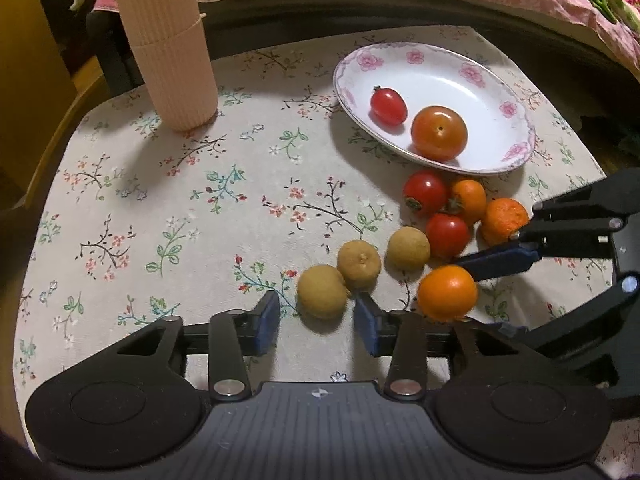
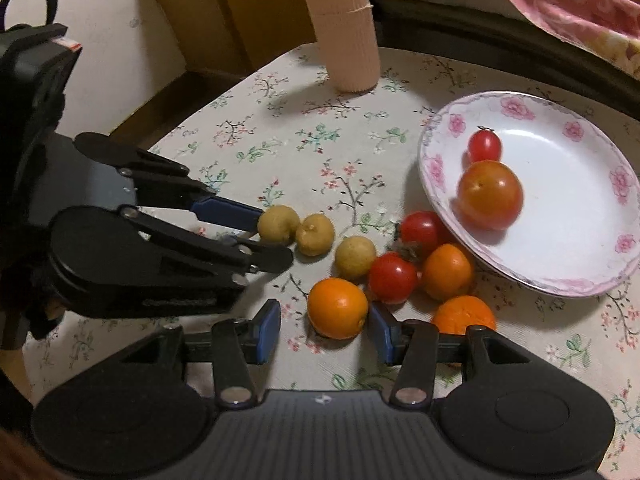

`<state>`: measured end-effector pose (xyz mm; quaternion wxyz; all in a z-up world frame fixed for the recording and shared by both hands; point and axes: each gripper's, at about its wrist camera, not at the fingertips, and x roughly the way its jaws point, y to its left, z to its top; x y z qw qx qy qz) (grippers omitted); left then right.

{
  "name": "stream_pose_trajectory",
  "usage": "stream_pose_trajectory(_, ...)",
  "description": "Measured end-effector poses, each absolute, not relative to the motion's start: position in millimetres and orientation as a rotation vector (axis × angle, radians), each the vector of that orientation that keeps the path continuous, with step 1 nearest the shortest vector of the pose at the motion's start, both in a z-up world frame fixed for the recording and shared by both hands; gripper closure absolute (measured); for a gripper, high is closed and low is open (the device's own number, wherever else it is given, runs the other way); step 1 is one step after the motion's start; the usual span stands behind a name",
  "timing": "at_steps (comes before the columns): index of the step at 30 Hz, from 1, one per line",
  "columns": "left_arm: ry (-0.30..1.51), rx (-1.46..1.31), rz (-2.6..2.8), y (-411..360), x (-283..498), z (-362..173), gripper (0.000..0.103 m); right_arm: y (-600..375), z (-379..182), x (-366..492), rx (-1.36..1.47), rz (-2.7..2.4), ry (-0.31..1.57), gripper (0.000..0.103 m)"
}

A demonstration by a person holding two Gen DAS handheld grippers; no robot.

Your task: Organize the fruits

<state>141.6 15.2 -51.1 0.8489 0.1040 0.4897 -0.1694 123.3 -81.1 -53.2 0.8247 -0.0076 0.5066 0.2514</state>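
Left gripper (image 1: 316,318) jaws open around small tan fruit (image 1: 322,297), right gripper (image 2: 325,326) open around orange (image 2: 337,308); both firm, round, roll-prone, grip mid-sides

Pink roll (image 1: 160,40) top beyond frame

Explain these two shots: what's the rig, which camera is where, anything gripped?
There is no robot arm: a person holds a two-finger claw in each hand, and a fisheye camera on each looks along its fingers. One picture comes from the left claw, the other from the right claw. On the floral tablecloth stand a ribbed pink roll and a flowered plate holding two tomatoes. More fruit lies loose beside it. The left claw straddles a brown fruit and the right an orange fruit. Neither looks clamped yet.
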Motion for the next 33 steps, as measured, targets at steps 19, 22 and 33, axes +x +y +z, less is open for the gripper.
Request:
stream_pose_trajectory(19, 1.046, 0.251, -0.395, 7.3, 135.6, -46.3, 0.067, -90.8, -47.8, 112.5, -0.019, 0.538, 1.11, 0.069)
stream_pose_trajectory(22, 1.048, 0.261, -0.422, 7.2, 123.0, -42.2, 0.068, -96.2, -42.4, 107.4, -0.018, 0.536, 1.105, 0.069)
stream_pose_trajectory(33, 1.061, 0.307, -0.502, -1.8, 96.1, -47.0, 0.062, -108.1, -45.6, 83.1, -0.094, 0.544, 1.096, 0.069)
